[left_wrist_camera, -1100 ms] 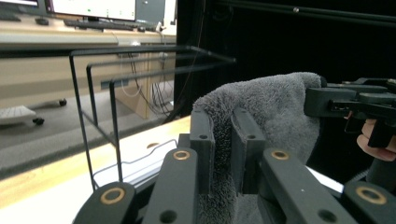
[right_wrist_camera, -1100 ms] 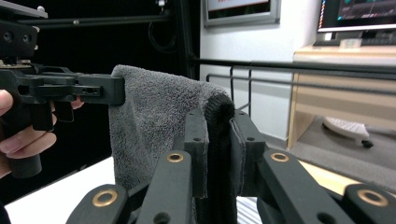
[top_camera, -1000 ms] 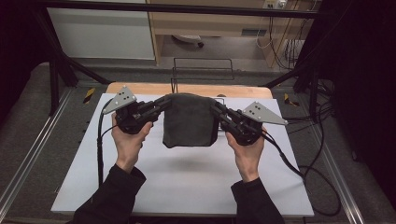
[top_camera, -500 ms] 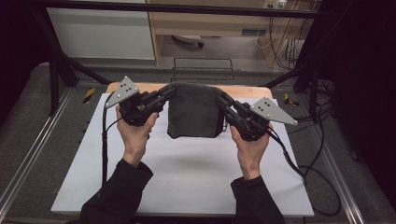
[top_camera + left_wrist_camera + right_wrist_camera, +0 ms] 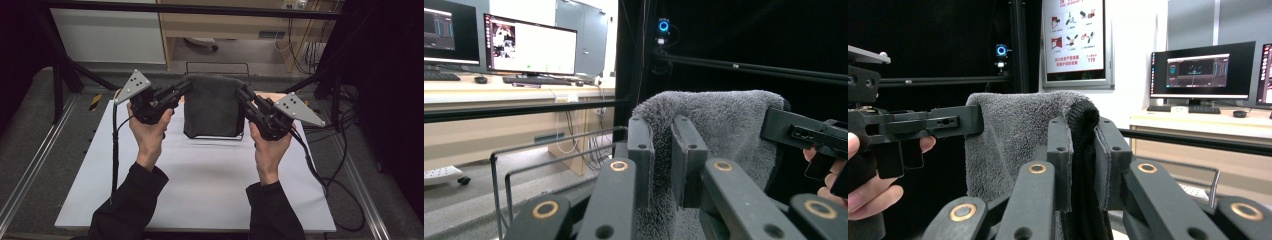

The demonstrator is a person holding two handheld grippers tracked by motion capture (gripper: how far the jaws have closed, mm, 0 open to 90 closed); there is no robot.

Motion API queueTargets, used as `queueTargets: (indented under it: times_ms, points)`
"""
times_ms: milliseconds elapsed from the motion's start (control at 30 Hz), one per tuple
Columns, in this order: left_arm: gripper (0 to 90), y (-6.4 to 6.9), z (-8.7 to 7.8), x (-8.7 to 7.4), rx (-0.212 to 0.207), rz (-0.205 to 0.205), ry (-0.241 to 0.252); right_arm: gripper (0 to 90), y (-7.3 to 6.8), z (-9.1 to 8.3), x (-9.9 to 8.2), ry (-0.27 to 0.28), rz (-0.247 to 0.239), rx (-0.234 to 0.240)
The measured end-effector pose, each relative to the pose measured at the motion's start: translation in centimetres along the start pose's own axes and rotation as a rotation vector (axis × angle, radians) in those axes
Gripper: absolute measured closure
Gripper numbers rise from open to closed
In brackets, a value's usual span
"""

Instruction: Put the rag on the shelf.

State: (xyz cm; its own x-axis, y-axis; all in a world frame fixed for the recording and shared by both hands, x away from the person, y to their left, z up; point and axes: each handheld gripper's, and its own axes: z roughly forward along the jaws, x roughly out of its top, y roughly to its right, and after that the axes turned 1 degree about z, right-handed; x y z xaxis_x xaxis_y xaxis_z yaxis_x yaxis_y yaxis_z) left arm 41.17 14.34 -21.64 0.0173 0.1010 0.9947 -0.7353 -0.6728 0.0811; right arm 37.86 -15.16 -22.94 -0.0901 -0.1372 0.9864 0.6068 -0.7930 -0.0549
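Observation:
A dark grey folded towel (image 5: 212,106) hangs in the air between the two grippers, above the far part of the white table (image 5: 200,185). My left gripper (image 5: 186,88) is shut on its upper left corner, and the left gripper view shows the fluffy towel (image 5: 719,130) pinched between the black jaws. My right gripper (image 5: 241,92) is shut on the upper right corner, where the towel (image 5: 1018,135) is clamped at its folded edge. The towel's lower edge hangs just above a wire rack (image 5: 218,65) behind the table.
A wire rack stands beyond the table's far edge. Black frame bars (image 5: 200,9) run overhead and at both sides. Cables (image 5: 325,180) trail off the table's right side. A wooden desk (image 5: 499,95) with monitors (image 5: 529,45) stands farther back.
Both hands have lifted the towel higher and carried it farther away over the table; it now hangs upright with its top edge stretched between the grippers.

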Motion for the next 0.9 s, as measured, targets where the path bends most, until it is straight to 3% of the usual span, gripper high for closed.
queueTargets:
  times_ms: [267,900]
  points:
    - [80.8,-0.3,1.0,1.6,-0.002,-0.005,0.023,80.1,0.4,0.9,1.6,0.025,-0.017,-0.017]
    - [80.8,-0.6,3.2,6.2,0.029,0.04,0.046,80.2,1.9,3.3,5.6,0.087,-0.027,-0.043]
